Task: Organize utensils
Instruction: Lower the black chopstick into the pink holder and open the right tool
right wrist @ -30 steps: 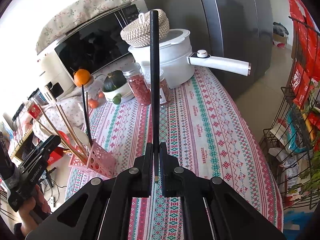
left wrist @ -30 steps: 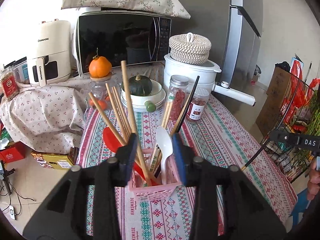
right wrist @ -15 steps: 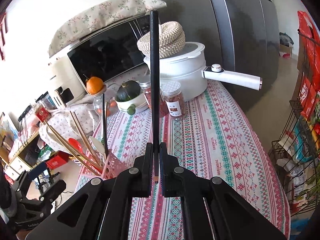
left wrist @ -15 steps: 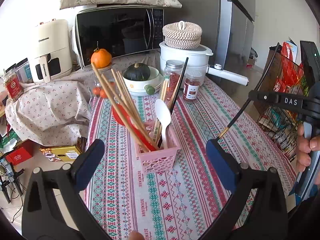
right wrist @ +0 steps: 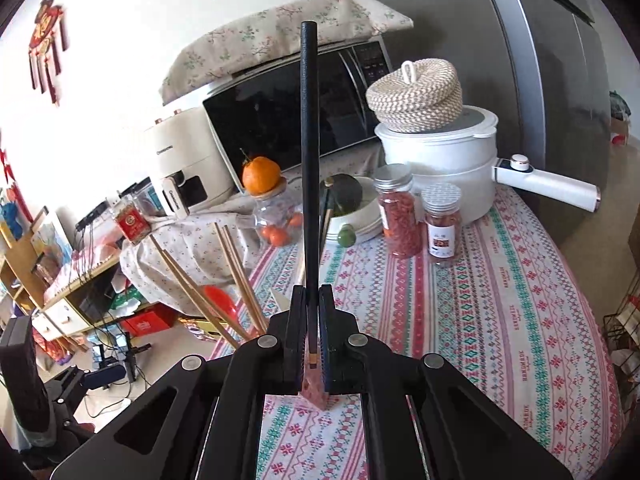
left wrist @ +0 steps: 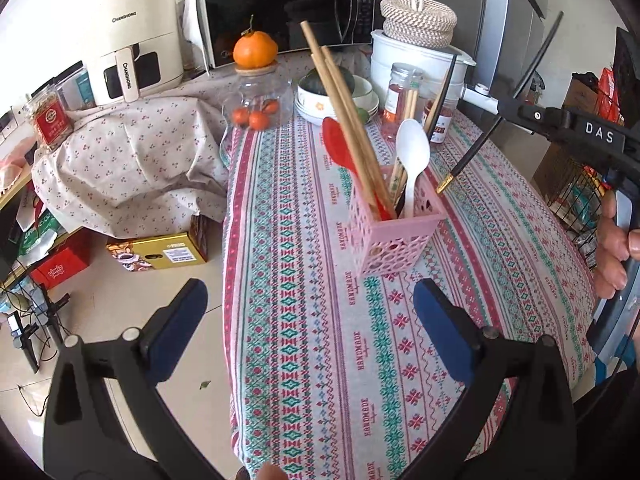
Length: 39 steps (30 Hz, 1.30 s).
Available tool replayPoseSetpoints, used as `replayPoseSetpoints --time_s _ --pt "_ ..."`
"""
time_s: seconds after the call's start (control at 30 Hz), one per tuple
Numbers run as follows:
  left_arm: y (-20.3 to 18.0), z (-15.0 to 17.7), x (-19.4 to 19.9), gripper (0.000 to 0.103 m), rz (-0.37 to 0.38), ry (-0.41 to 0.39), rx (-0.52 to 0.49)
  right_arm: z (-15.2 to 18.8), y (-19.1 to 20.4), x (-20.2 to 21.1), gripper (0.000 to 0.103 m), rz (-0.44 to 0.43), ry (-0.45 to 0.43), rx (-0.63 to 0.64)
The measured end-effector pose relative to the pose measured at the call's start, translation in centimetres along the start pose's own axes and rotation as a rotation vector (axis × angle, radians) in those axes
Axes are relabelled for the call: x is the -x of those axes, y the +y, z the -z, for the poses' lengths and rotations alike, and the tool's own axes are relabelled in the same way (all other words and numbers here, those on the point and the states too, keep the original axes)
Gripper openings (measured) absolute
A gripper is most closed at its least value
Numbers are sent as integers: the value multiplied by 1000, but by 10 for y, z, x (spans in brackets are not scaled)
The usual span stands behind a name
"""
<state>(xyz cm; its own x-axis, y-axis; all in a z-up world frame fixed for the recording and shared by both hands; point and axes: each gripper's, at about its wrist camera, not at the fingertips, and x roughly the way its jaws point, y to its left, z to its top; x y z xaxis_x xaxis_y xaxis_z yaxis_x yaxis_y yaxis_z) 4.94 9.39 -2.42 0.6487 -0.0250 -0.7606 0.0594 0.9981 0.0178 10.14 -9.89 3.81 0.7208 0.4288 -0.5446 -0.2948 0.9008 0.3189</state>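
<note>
A pink perforated basket point(left wrist: 394, 236) stands on the patterned tablecloth point(left wrist: 320, 360). It holds several wooden chopsticks point(left wrist: 344, 92), a red spoon point(left wrist: 338, 148), a white spoon point(left wrist: 412, 152) and one black chopstick point(left wrist: 440, 96). My left gripper point(left wrist: 308, 320) is wide open, short of the basket, with nothing between its blue pads. My right gripper point(right wrist: 312, 320) is shut on a second black chopstick point(right wrist: 310, 160), which points up and away from it. From the left wrist view, that chopstick's gold tip point(left wrist: 442, 189) hangs just right of the basket rim. In the right wrist view the basket point(right wrist: 316, 394) is mostly hidden under the fingers.
At the far end of the table are a microwave point(left wrist: 288, 8), a white pot with a woven lid point(left wrist: 416, 52), two spice jars point(right wrist: 400, 216), a bowl with a green squash point(left wrist: 340, 96) and a glass jar topped by an orange point(left wrist: 256, 92). A wire rack point(left wrist: 580, 196) stands to the right, boxes on the floor to the left.
My left gripper opened from around the basket and drew back from it. My right gripper carried the black chopstick leftward until its tip came close to the basket.
</note>
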Motion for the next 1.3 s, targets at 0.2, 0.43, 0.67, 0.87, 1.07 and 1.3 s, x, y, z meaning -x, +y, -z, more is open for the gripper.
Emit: replayPoseSetpoints --time_s 0.2,0.43,0.67,0.87,1.07,1.3 --pt "11 3 -1 102 -6 21 19 3 21 -22 7 25 -38 65" --pt "13 1 -4 102 1 28 -2 -4 25 -8 6 68 -45 93" --pt "9 0 -5 102 5 30 -6 -15 31 25 6 6 -118 89" --pt "4 4 -7 102 -2 41 -22 -8 45 9 6 -7 -75 131" --pt "3 4 -14 102 1 55 -9 1 52 -25 6 31 40 178" --pt "1 2 -19 102 26 63 51 1 37 -34 22 -5 89 111"
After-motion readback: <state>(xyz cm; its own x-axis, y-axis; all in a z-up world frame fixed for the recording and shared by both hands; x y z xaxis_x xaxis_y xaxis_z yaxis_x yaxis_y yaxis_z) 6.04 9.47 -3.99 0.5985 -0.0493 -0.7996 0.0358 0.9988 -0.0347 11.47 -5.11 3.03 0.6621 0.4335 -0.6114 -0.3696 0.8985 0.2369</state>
